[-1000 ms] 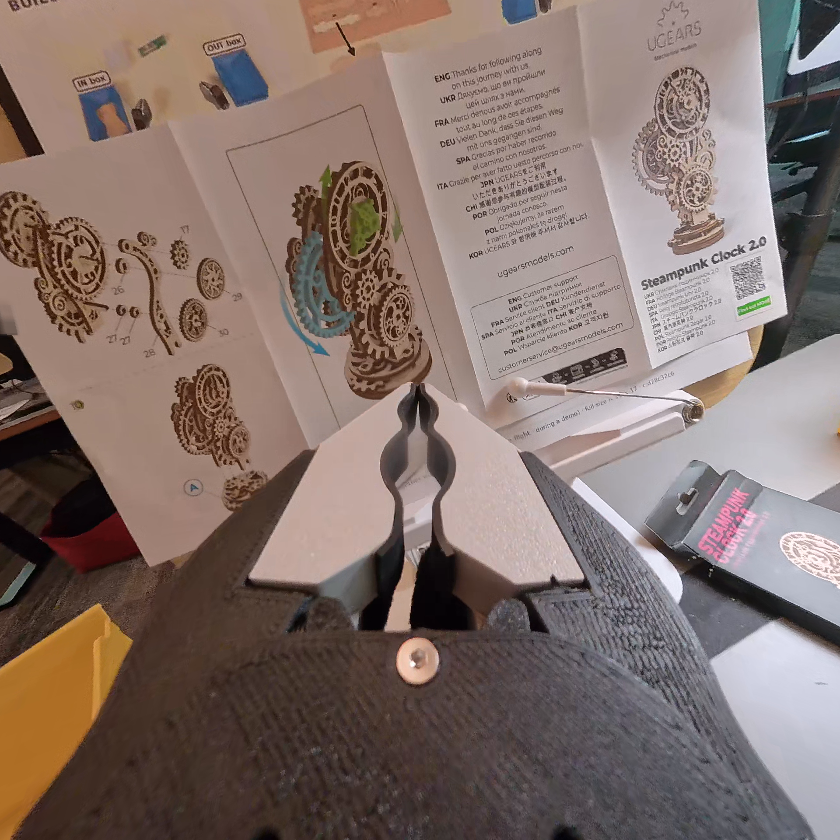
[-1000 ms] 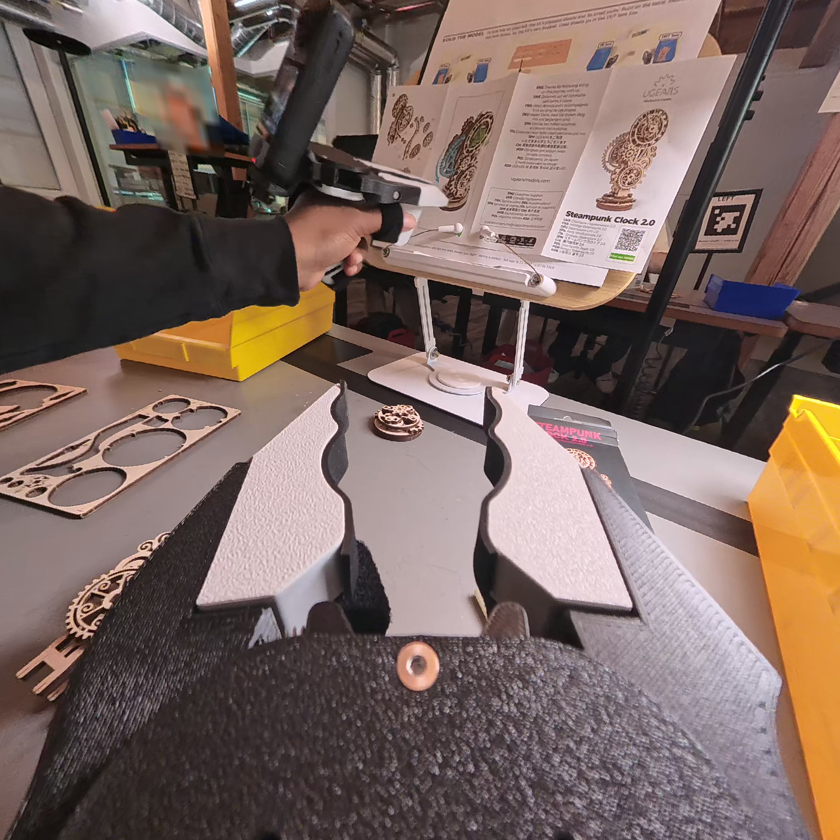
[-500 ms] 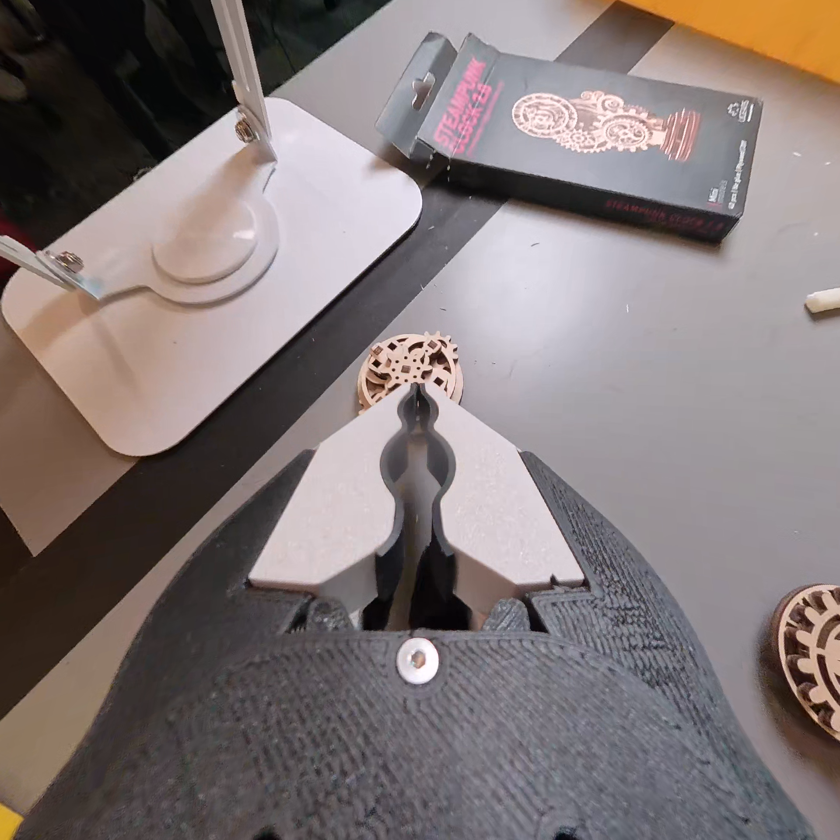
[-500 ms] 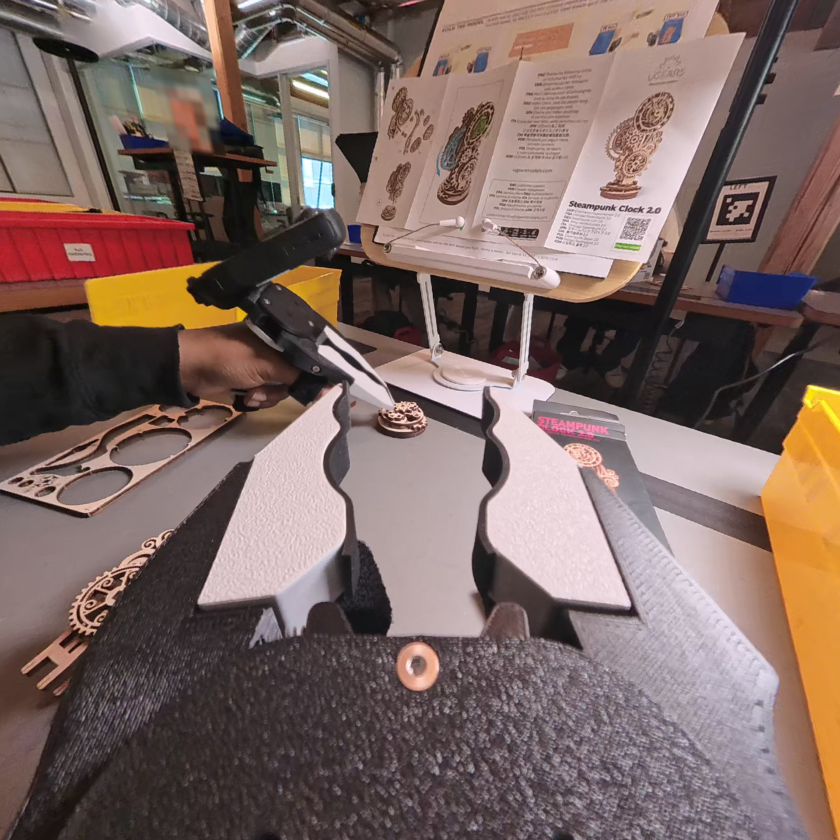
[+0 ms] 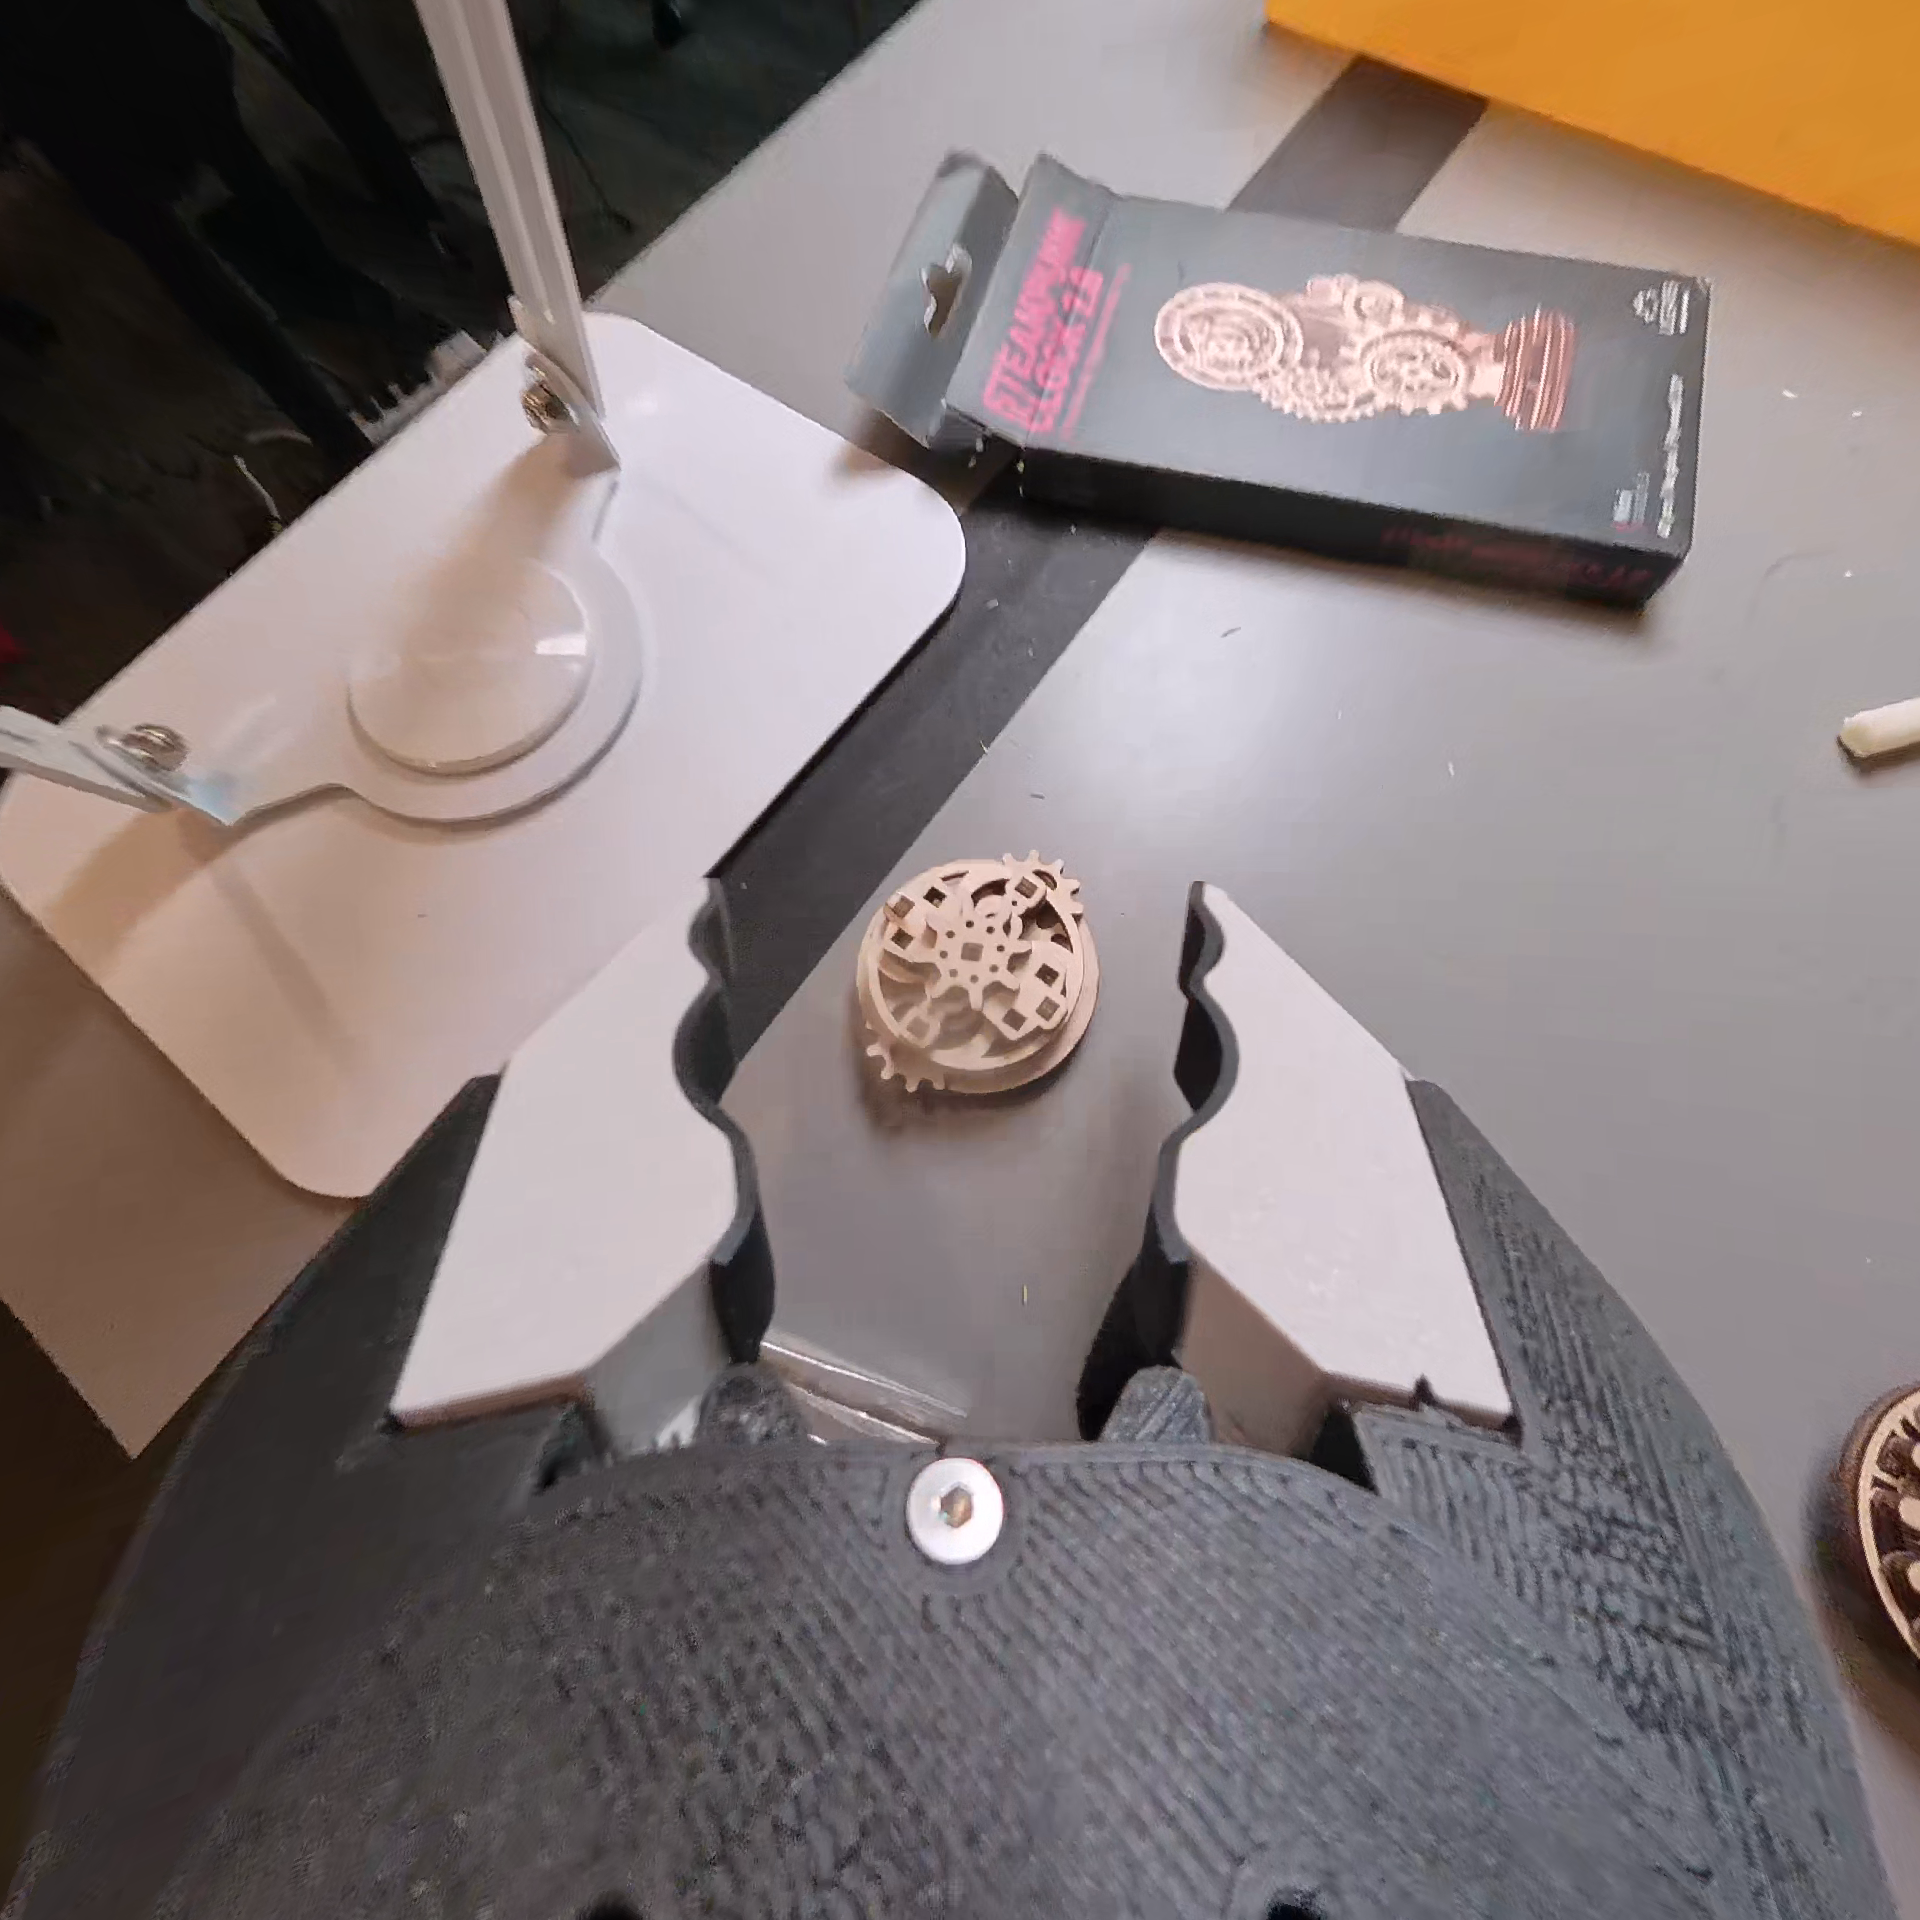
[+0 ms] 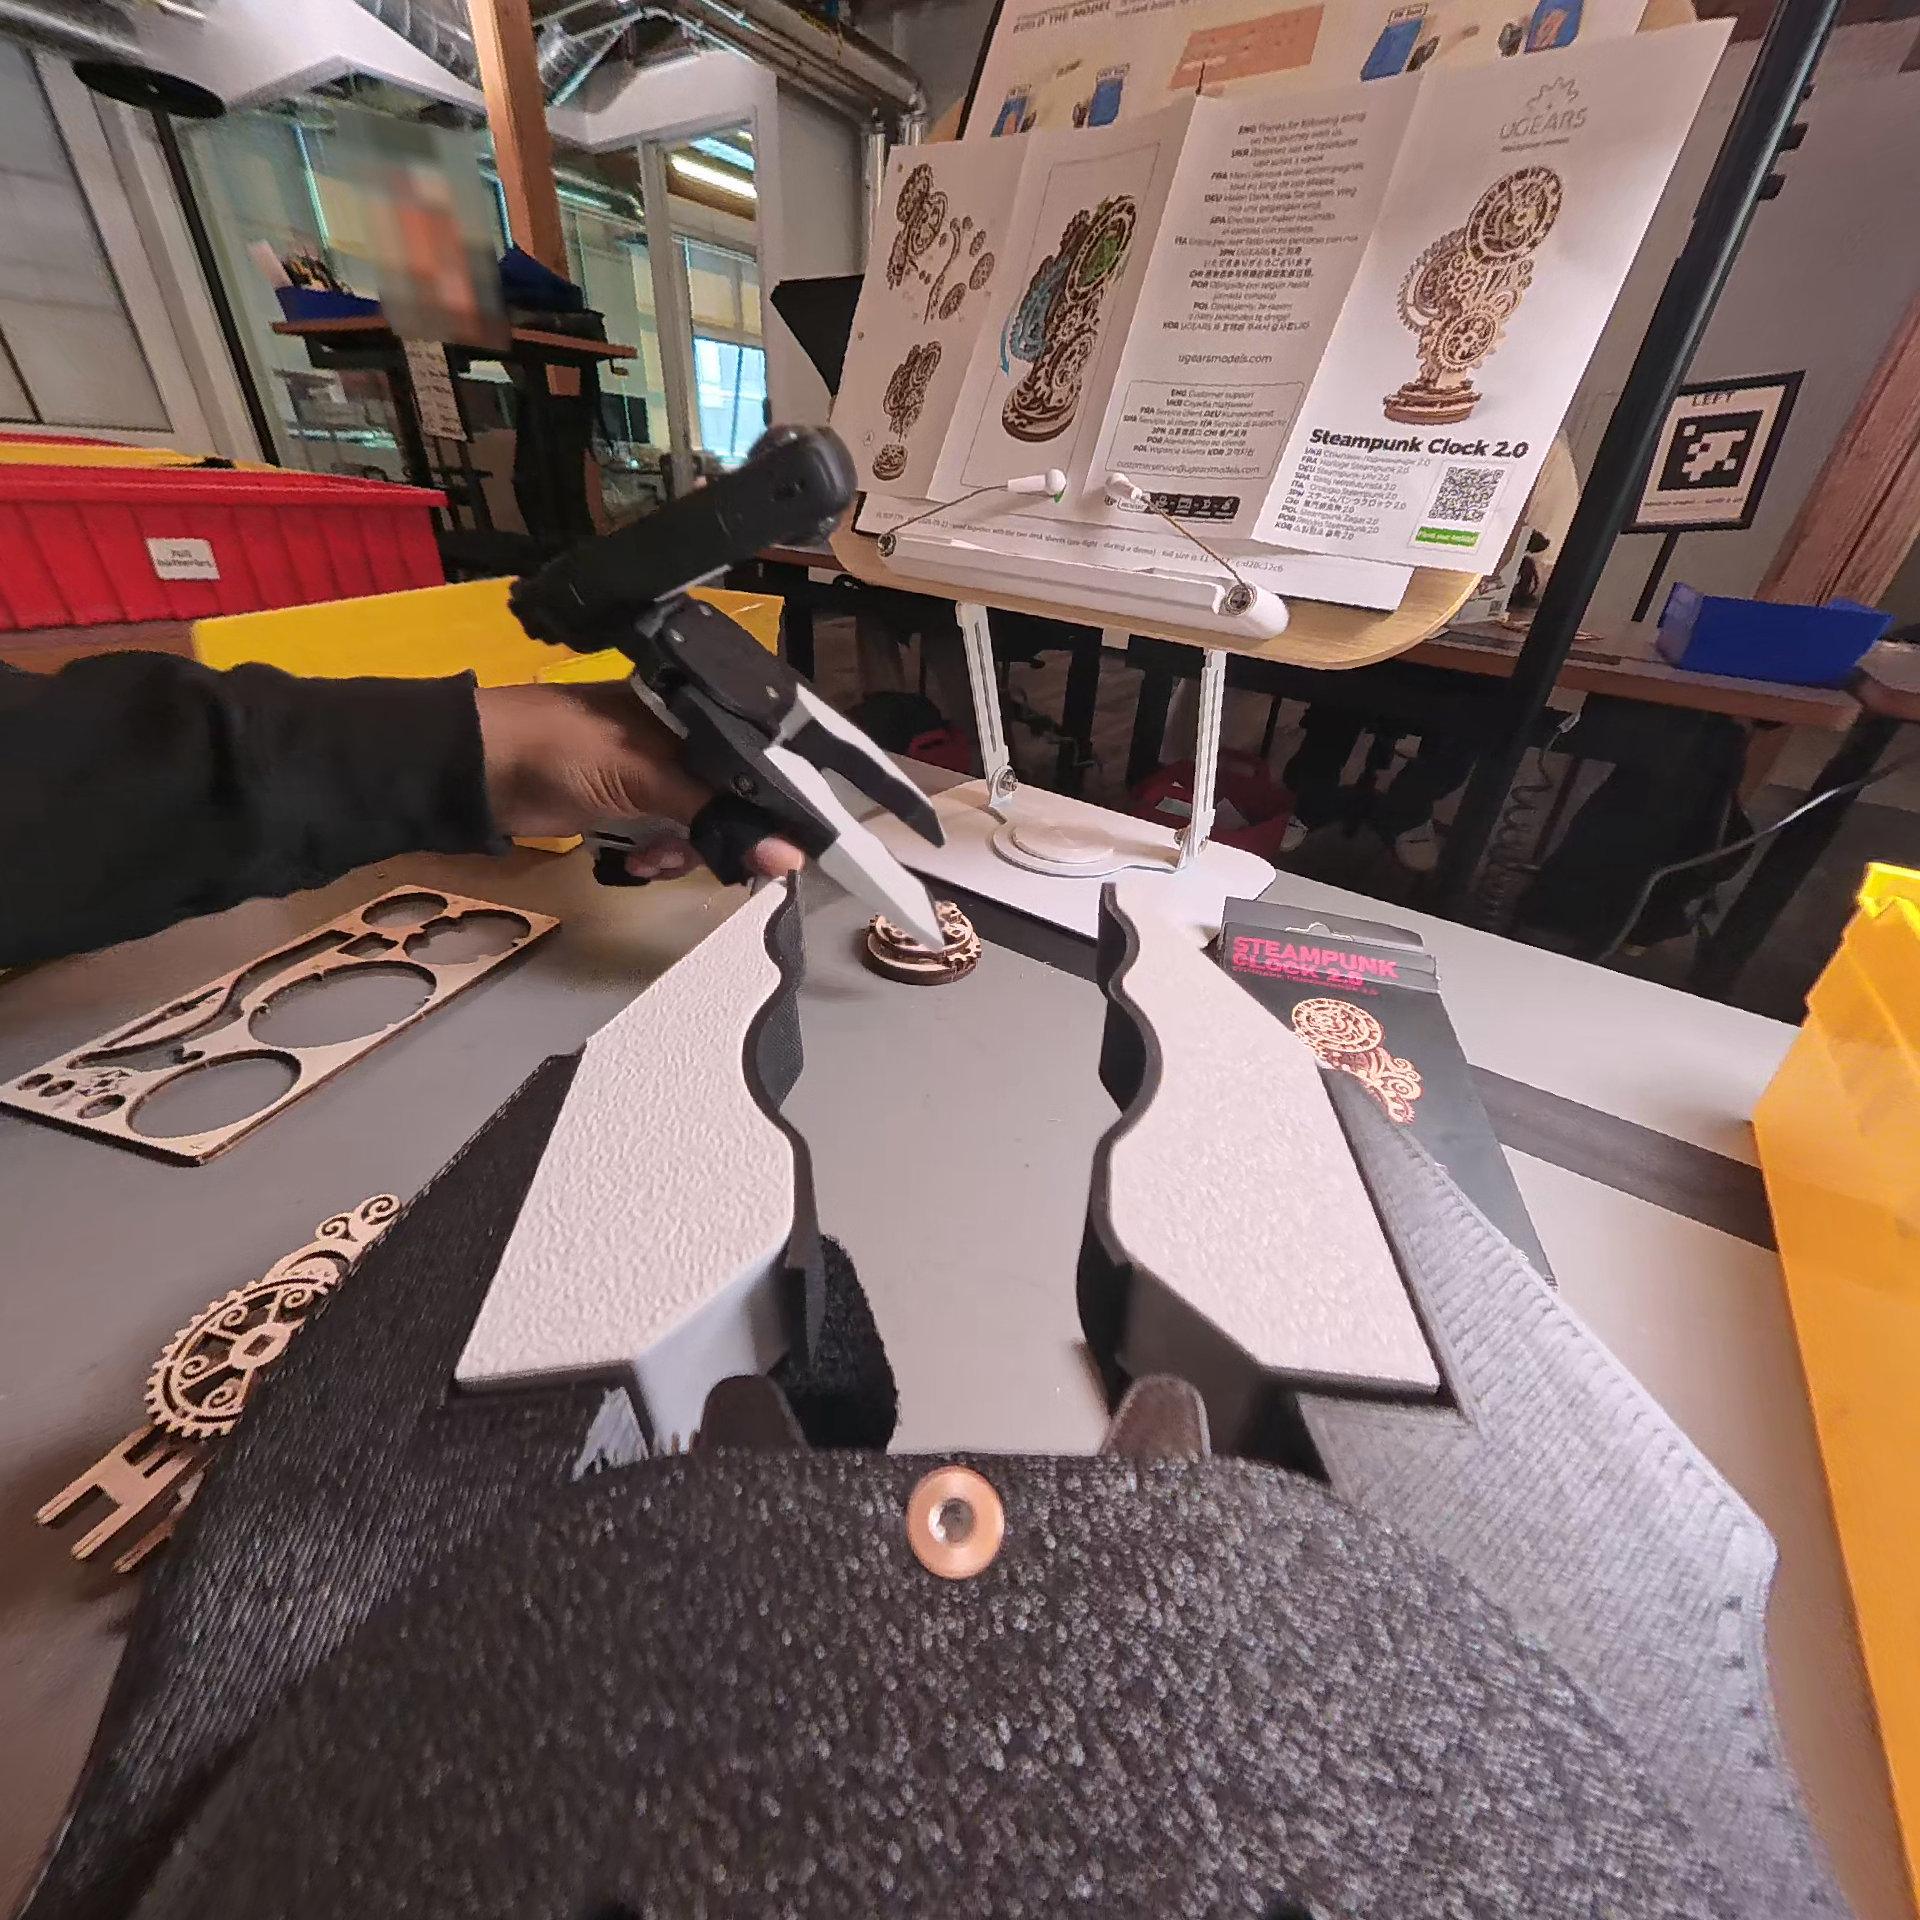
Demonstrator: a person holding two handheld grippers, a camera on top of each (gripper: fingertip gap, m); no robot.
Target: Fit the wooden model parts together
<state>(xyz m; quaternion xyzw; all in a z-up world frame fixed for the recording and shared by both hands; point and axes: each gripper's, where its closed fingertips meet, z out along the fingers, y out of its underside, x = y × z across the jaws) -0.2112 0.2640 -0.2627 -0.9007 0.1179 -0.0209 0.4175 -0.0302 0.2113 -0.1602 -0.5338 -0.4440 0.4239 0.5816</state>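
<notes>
A round pale wooden gear assembly [image 5: 977, 997] lies flat on the grey table, near the white stand base, while a scrolled gear piece [image 6: 223, 1351] lies flat at the near left.

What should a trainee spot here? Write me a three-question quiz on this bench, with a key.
1. True or false: the left gripper has its jaws shut on the round wooden gear piece.
2. Which thing lies on the table beyond the gear piece in the left wrist view? A) a black box B) a red bin C) a wooden sheet with cut-outs
3. Fill in: the right gripper has its jaws ____, with nothing between them.

Key
1. False: the jaws stand wide apart, the gear piece lying on the table between them, untouched.
2. A
3. open
</notes>
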